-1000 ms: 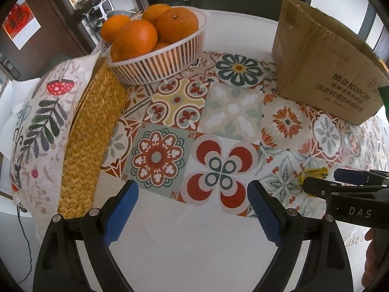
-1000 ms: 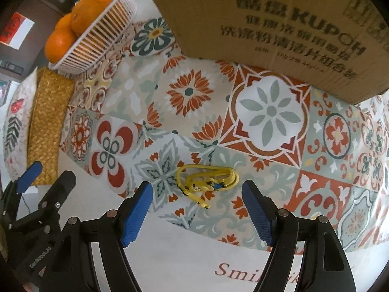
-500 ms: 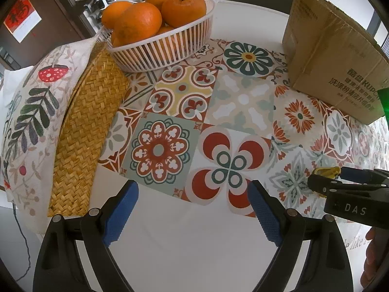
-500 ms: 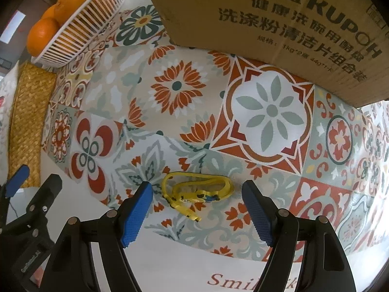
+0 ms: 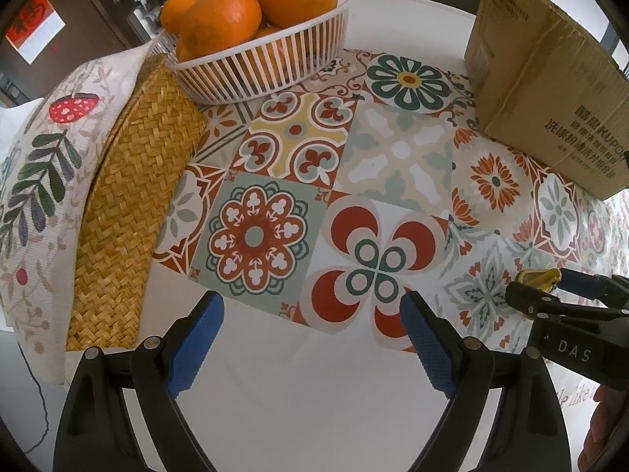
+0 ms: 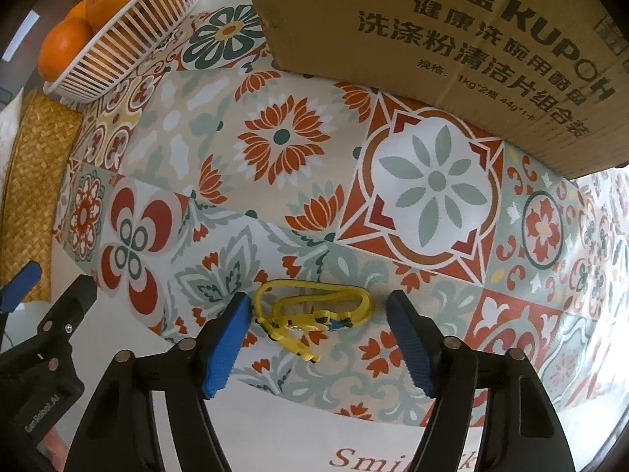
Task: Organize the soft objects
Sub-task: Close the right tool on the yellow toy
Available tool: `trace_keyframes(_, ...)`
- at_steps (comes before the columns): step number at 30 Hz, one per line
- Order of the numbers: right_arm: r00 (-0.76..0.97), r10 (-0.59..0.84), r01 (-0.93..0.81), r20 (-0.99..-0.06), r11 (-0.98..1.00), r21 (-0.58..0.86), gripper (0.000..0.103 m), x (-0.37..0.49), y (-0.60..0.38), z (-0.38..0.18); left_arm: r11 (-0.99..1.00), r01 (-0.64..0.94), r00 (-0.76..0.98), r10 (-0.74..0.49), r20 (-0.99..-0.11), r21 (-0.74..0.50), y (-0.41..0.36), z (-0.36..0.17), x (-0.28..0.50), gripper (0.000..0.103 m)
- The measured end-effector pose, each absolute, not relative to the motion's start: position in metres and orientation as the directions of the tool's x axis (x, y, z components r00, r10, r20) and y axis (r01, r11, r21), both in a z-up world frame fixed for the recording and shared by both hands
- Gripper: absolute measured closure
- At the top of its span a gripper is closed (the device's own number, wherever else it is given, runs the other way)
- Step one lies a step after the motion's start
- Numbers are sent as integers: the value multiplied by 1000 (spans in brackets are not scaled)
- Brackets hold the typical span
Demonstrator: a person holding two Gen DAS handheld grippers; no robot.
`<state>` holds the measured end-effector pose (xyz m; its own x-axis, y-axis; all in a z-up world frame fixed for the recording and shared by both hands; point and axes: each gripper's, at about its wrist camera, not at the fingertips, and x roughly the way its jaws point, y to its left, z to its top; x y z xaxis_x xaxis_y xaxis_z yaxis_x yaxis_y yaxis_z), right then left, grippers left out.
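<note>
Dark wooden cabinet (image 5: 59,19) with a red poster (image 5: 35,33) behind the table (image 5: 295,393).

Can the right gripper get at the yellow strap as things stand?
Probably yes. The right gripper points down with the yellow strap lying flat between its blue pads, which have just been closing but do not yet press on it. Nothing covers the strap; the cardboard box stands well clear.

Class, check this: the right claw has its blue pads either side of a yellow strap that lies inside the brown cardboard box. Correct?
Not quite. The right claw straddles the yellow strap, but it lies on the patterned tablecloth, before the brown cardboard box; see the right wrist view.
</note>
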<state>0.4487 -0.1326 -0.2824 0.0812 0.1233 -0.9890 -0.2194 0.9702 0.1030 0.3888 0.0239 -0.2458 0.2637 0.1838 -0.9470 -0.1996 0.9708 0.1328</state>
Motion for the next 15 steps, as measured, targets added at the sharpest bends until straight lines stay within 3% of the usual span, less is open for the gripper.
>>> trace_keyframes(2,91,114,-213,-989,973,93,41,447,-134,-280,971,-196,263,186,-947,136,22,-247,389,11)
trace_keyframes(15,114,187,-163,-976,972,168,41,439,-167,-270,980,-152,296,168,-940,127,2,-234,389,11)
